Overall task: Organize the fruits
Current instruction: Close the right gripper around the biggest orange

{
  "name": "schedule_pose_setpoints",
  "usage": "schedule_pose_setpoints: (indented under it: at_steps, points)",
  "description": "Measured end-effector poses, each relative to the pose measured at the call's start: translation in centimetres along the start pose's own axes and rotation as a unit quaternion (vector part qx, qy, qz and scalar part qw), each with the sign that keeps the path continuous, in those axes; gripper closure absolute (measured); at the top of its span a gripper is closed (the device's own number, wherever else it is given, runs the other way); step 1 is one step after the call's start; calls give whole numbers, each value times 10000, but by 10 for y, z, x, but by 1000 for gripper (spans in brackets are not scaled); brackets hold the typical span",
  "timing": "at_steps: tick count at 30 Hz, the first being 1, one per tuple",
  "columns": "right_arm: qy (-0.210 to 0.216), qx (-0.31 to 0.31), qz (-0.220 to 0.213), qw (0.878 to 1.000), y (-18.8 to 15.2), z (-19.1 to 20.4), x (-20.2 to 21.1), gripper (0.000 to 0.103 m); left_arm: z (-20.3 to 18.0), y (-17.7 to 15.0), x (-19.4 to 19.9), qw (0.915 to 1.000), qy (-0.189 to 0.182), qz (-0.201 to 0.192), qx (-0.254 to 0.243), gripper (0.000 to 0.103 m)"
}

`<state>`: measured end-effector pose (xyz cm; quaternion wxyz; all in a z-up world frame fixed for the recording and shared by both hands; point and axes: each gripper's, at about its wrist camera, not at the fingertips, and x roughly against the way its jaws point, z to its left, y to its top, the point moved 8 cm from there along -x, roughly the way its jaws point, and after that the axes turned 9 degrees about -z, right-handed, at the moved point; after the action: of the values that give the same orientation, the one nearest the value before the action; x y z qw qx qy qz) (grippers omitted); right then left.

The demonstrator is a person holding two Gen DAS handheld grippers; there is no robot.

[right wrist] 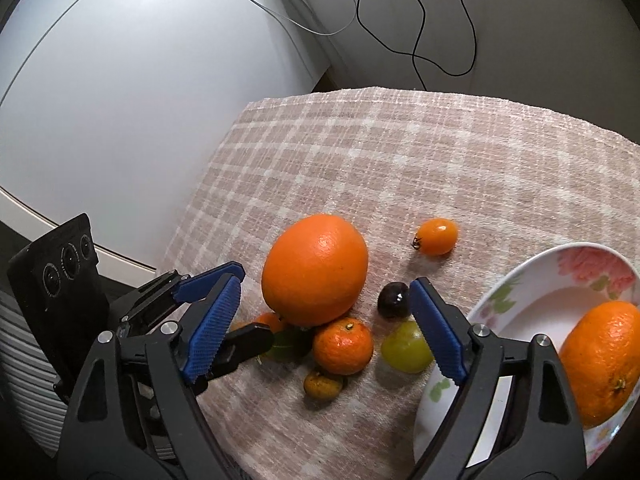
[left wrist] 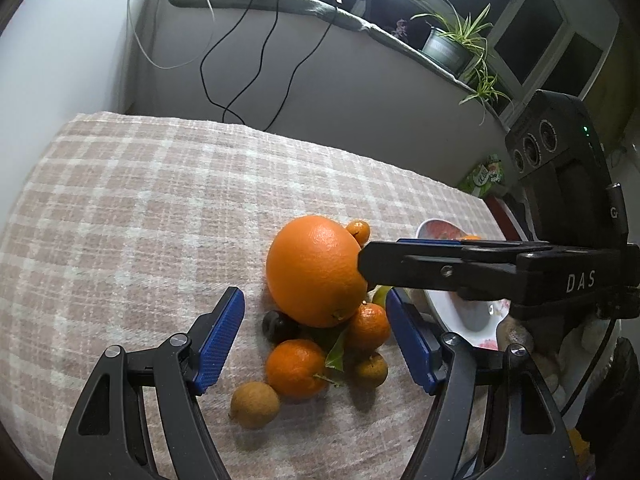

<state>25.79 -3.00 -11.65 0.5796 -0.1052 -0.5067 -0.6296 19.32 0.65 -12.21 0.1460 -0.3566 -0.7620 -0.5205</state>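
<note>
A big orange (left wrist: 314, 270) (right wrist: 315, 269) sits in a cluster of fruit on the checked cloth, with mandarins (left wrist: 296, 368) (right wrist: 343, 345), a dark plum (left wrist: 279, 325) (right wrist: 394, 299), a green fruit (right wrist: 405, 346), a small brown fruit (left wrist: 254, 404) and an orange cherry tomato (right wrist: 436, 236). A floral plate (right wrist: 532, 284) (left wrist: 456, 312) at the right holds another orange (right wrist: 604, 360). My left gripper (left wrist: 316, 338) is open over the mandarins. My right gripper (right wrist: 326, 328) is open just short of the big orange; its fingertips (left wrist: 372, 266) reach the orange from the right.
The checked cloth (left wrist: 140, 208) covers the table. A white wall (right wrist: 120, 100) with hanging cables (left wrist: 256, 60) stands behind it. A potted plant (left wrist: 452, 44) sits on a ledge at the back right.
</note>
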Motion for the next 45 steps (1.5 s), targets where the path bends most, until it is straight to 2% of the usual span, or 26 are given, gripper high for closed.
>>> schedule_pose_setpoints:
  at_steps: [10,14,23,28,32,45]
  points:
    - [99,-93,98,9999,2,3,-17,14,0,-1,-8,9999,-102,75,20,30]
    - [157,-130,188,9996,1,6,-25,25,4,-3,-11,9999,-109,81,80,30]
    - [198,-218,280,9992,-1,5,-33,34,4,-2,-19,9996,-178,141,148,32]
    - [199,-253,309,9990,-3,3,-31,36,1,-3,-23,9996,-218,161,116,33]
    - [195,-266,317,9990,-3,1,-30,36,-1,-1,-27,9996,-210,175,83,39]
    - [196,-296,321,9989,-3,1,-30,38,-2,-3,-25,9999,-83,97,-15,41]
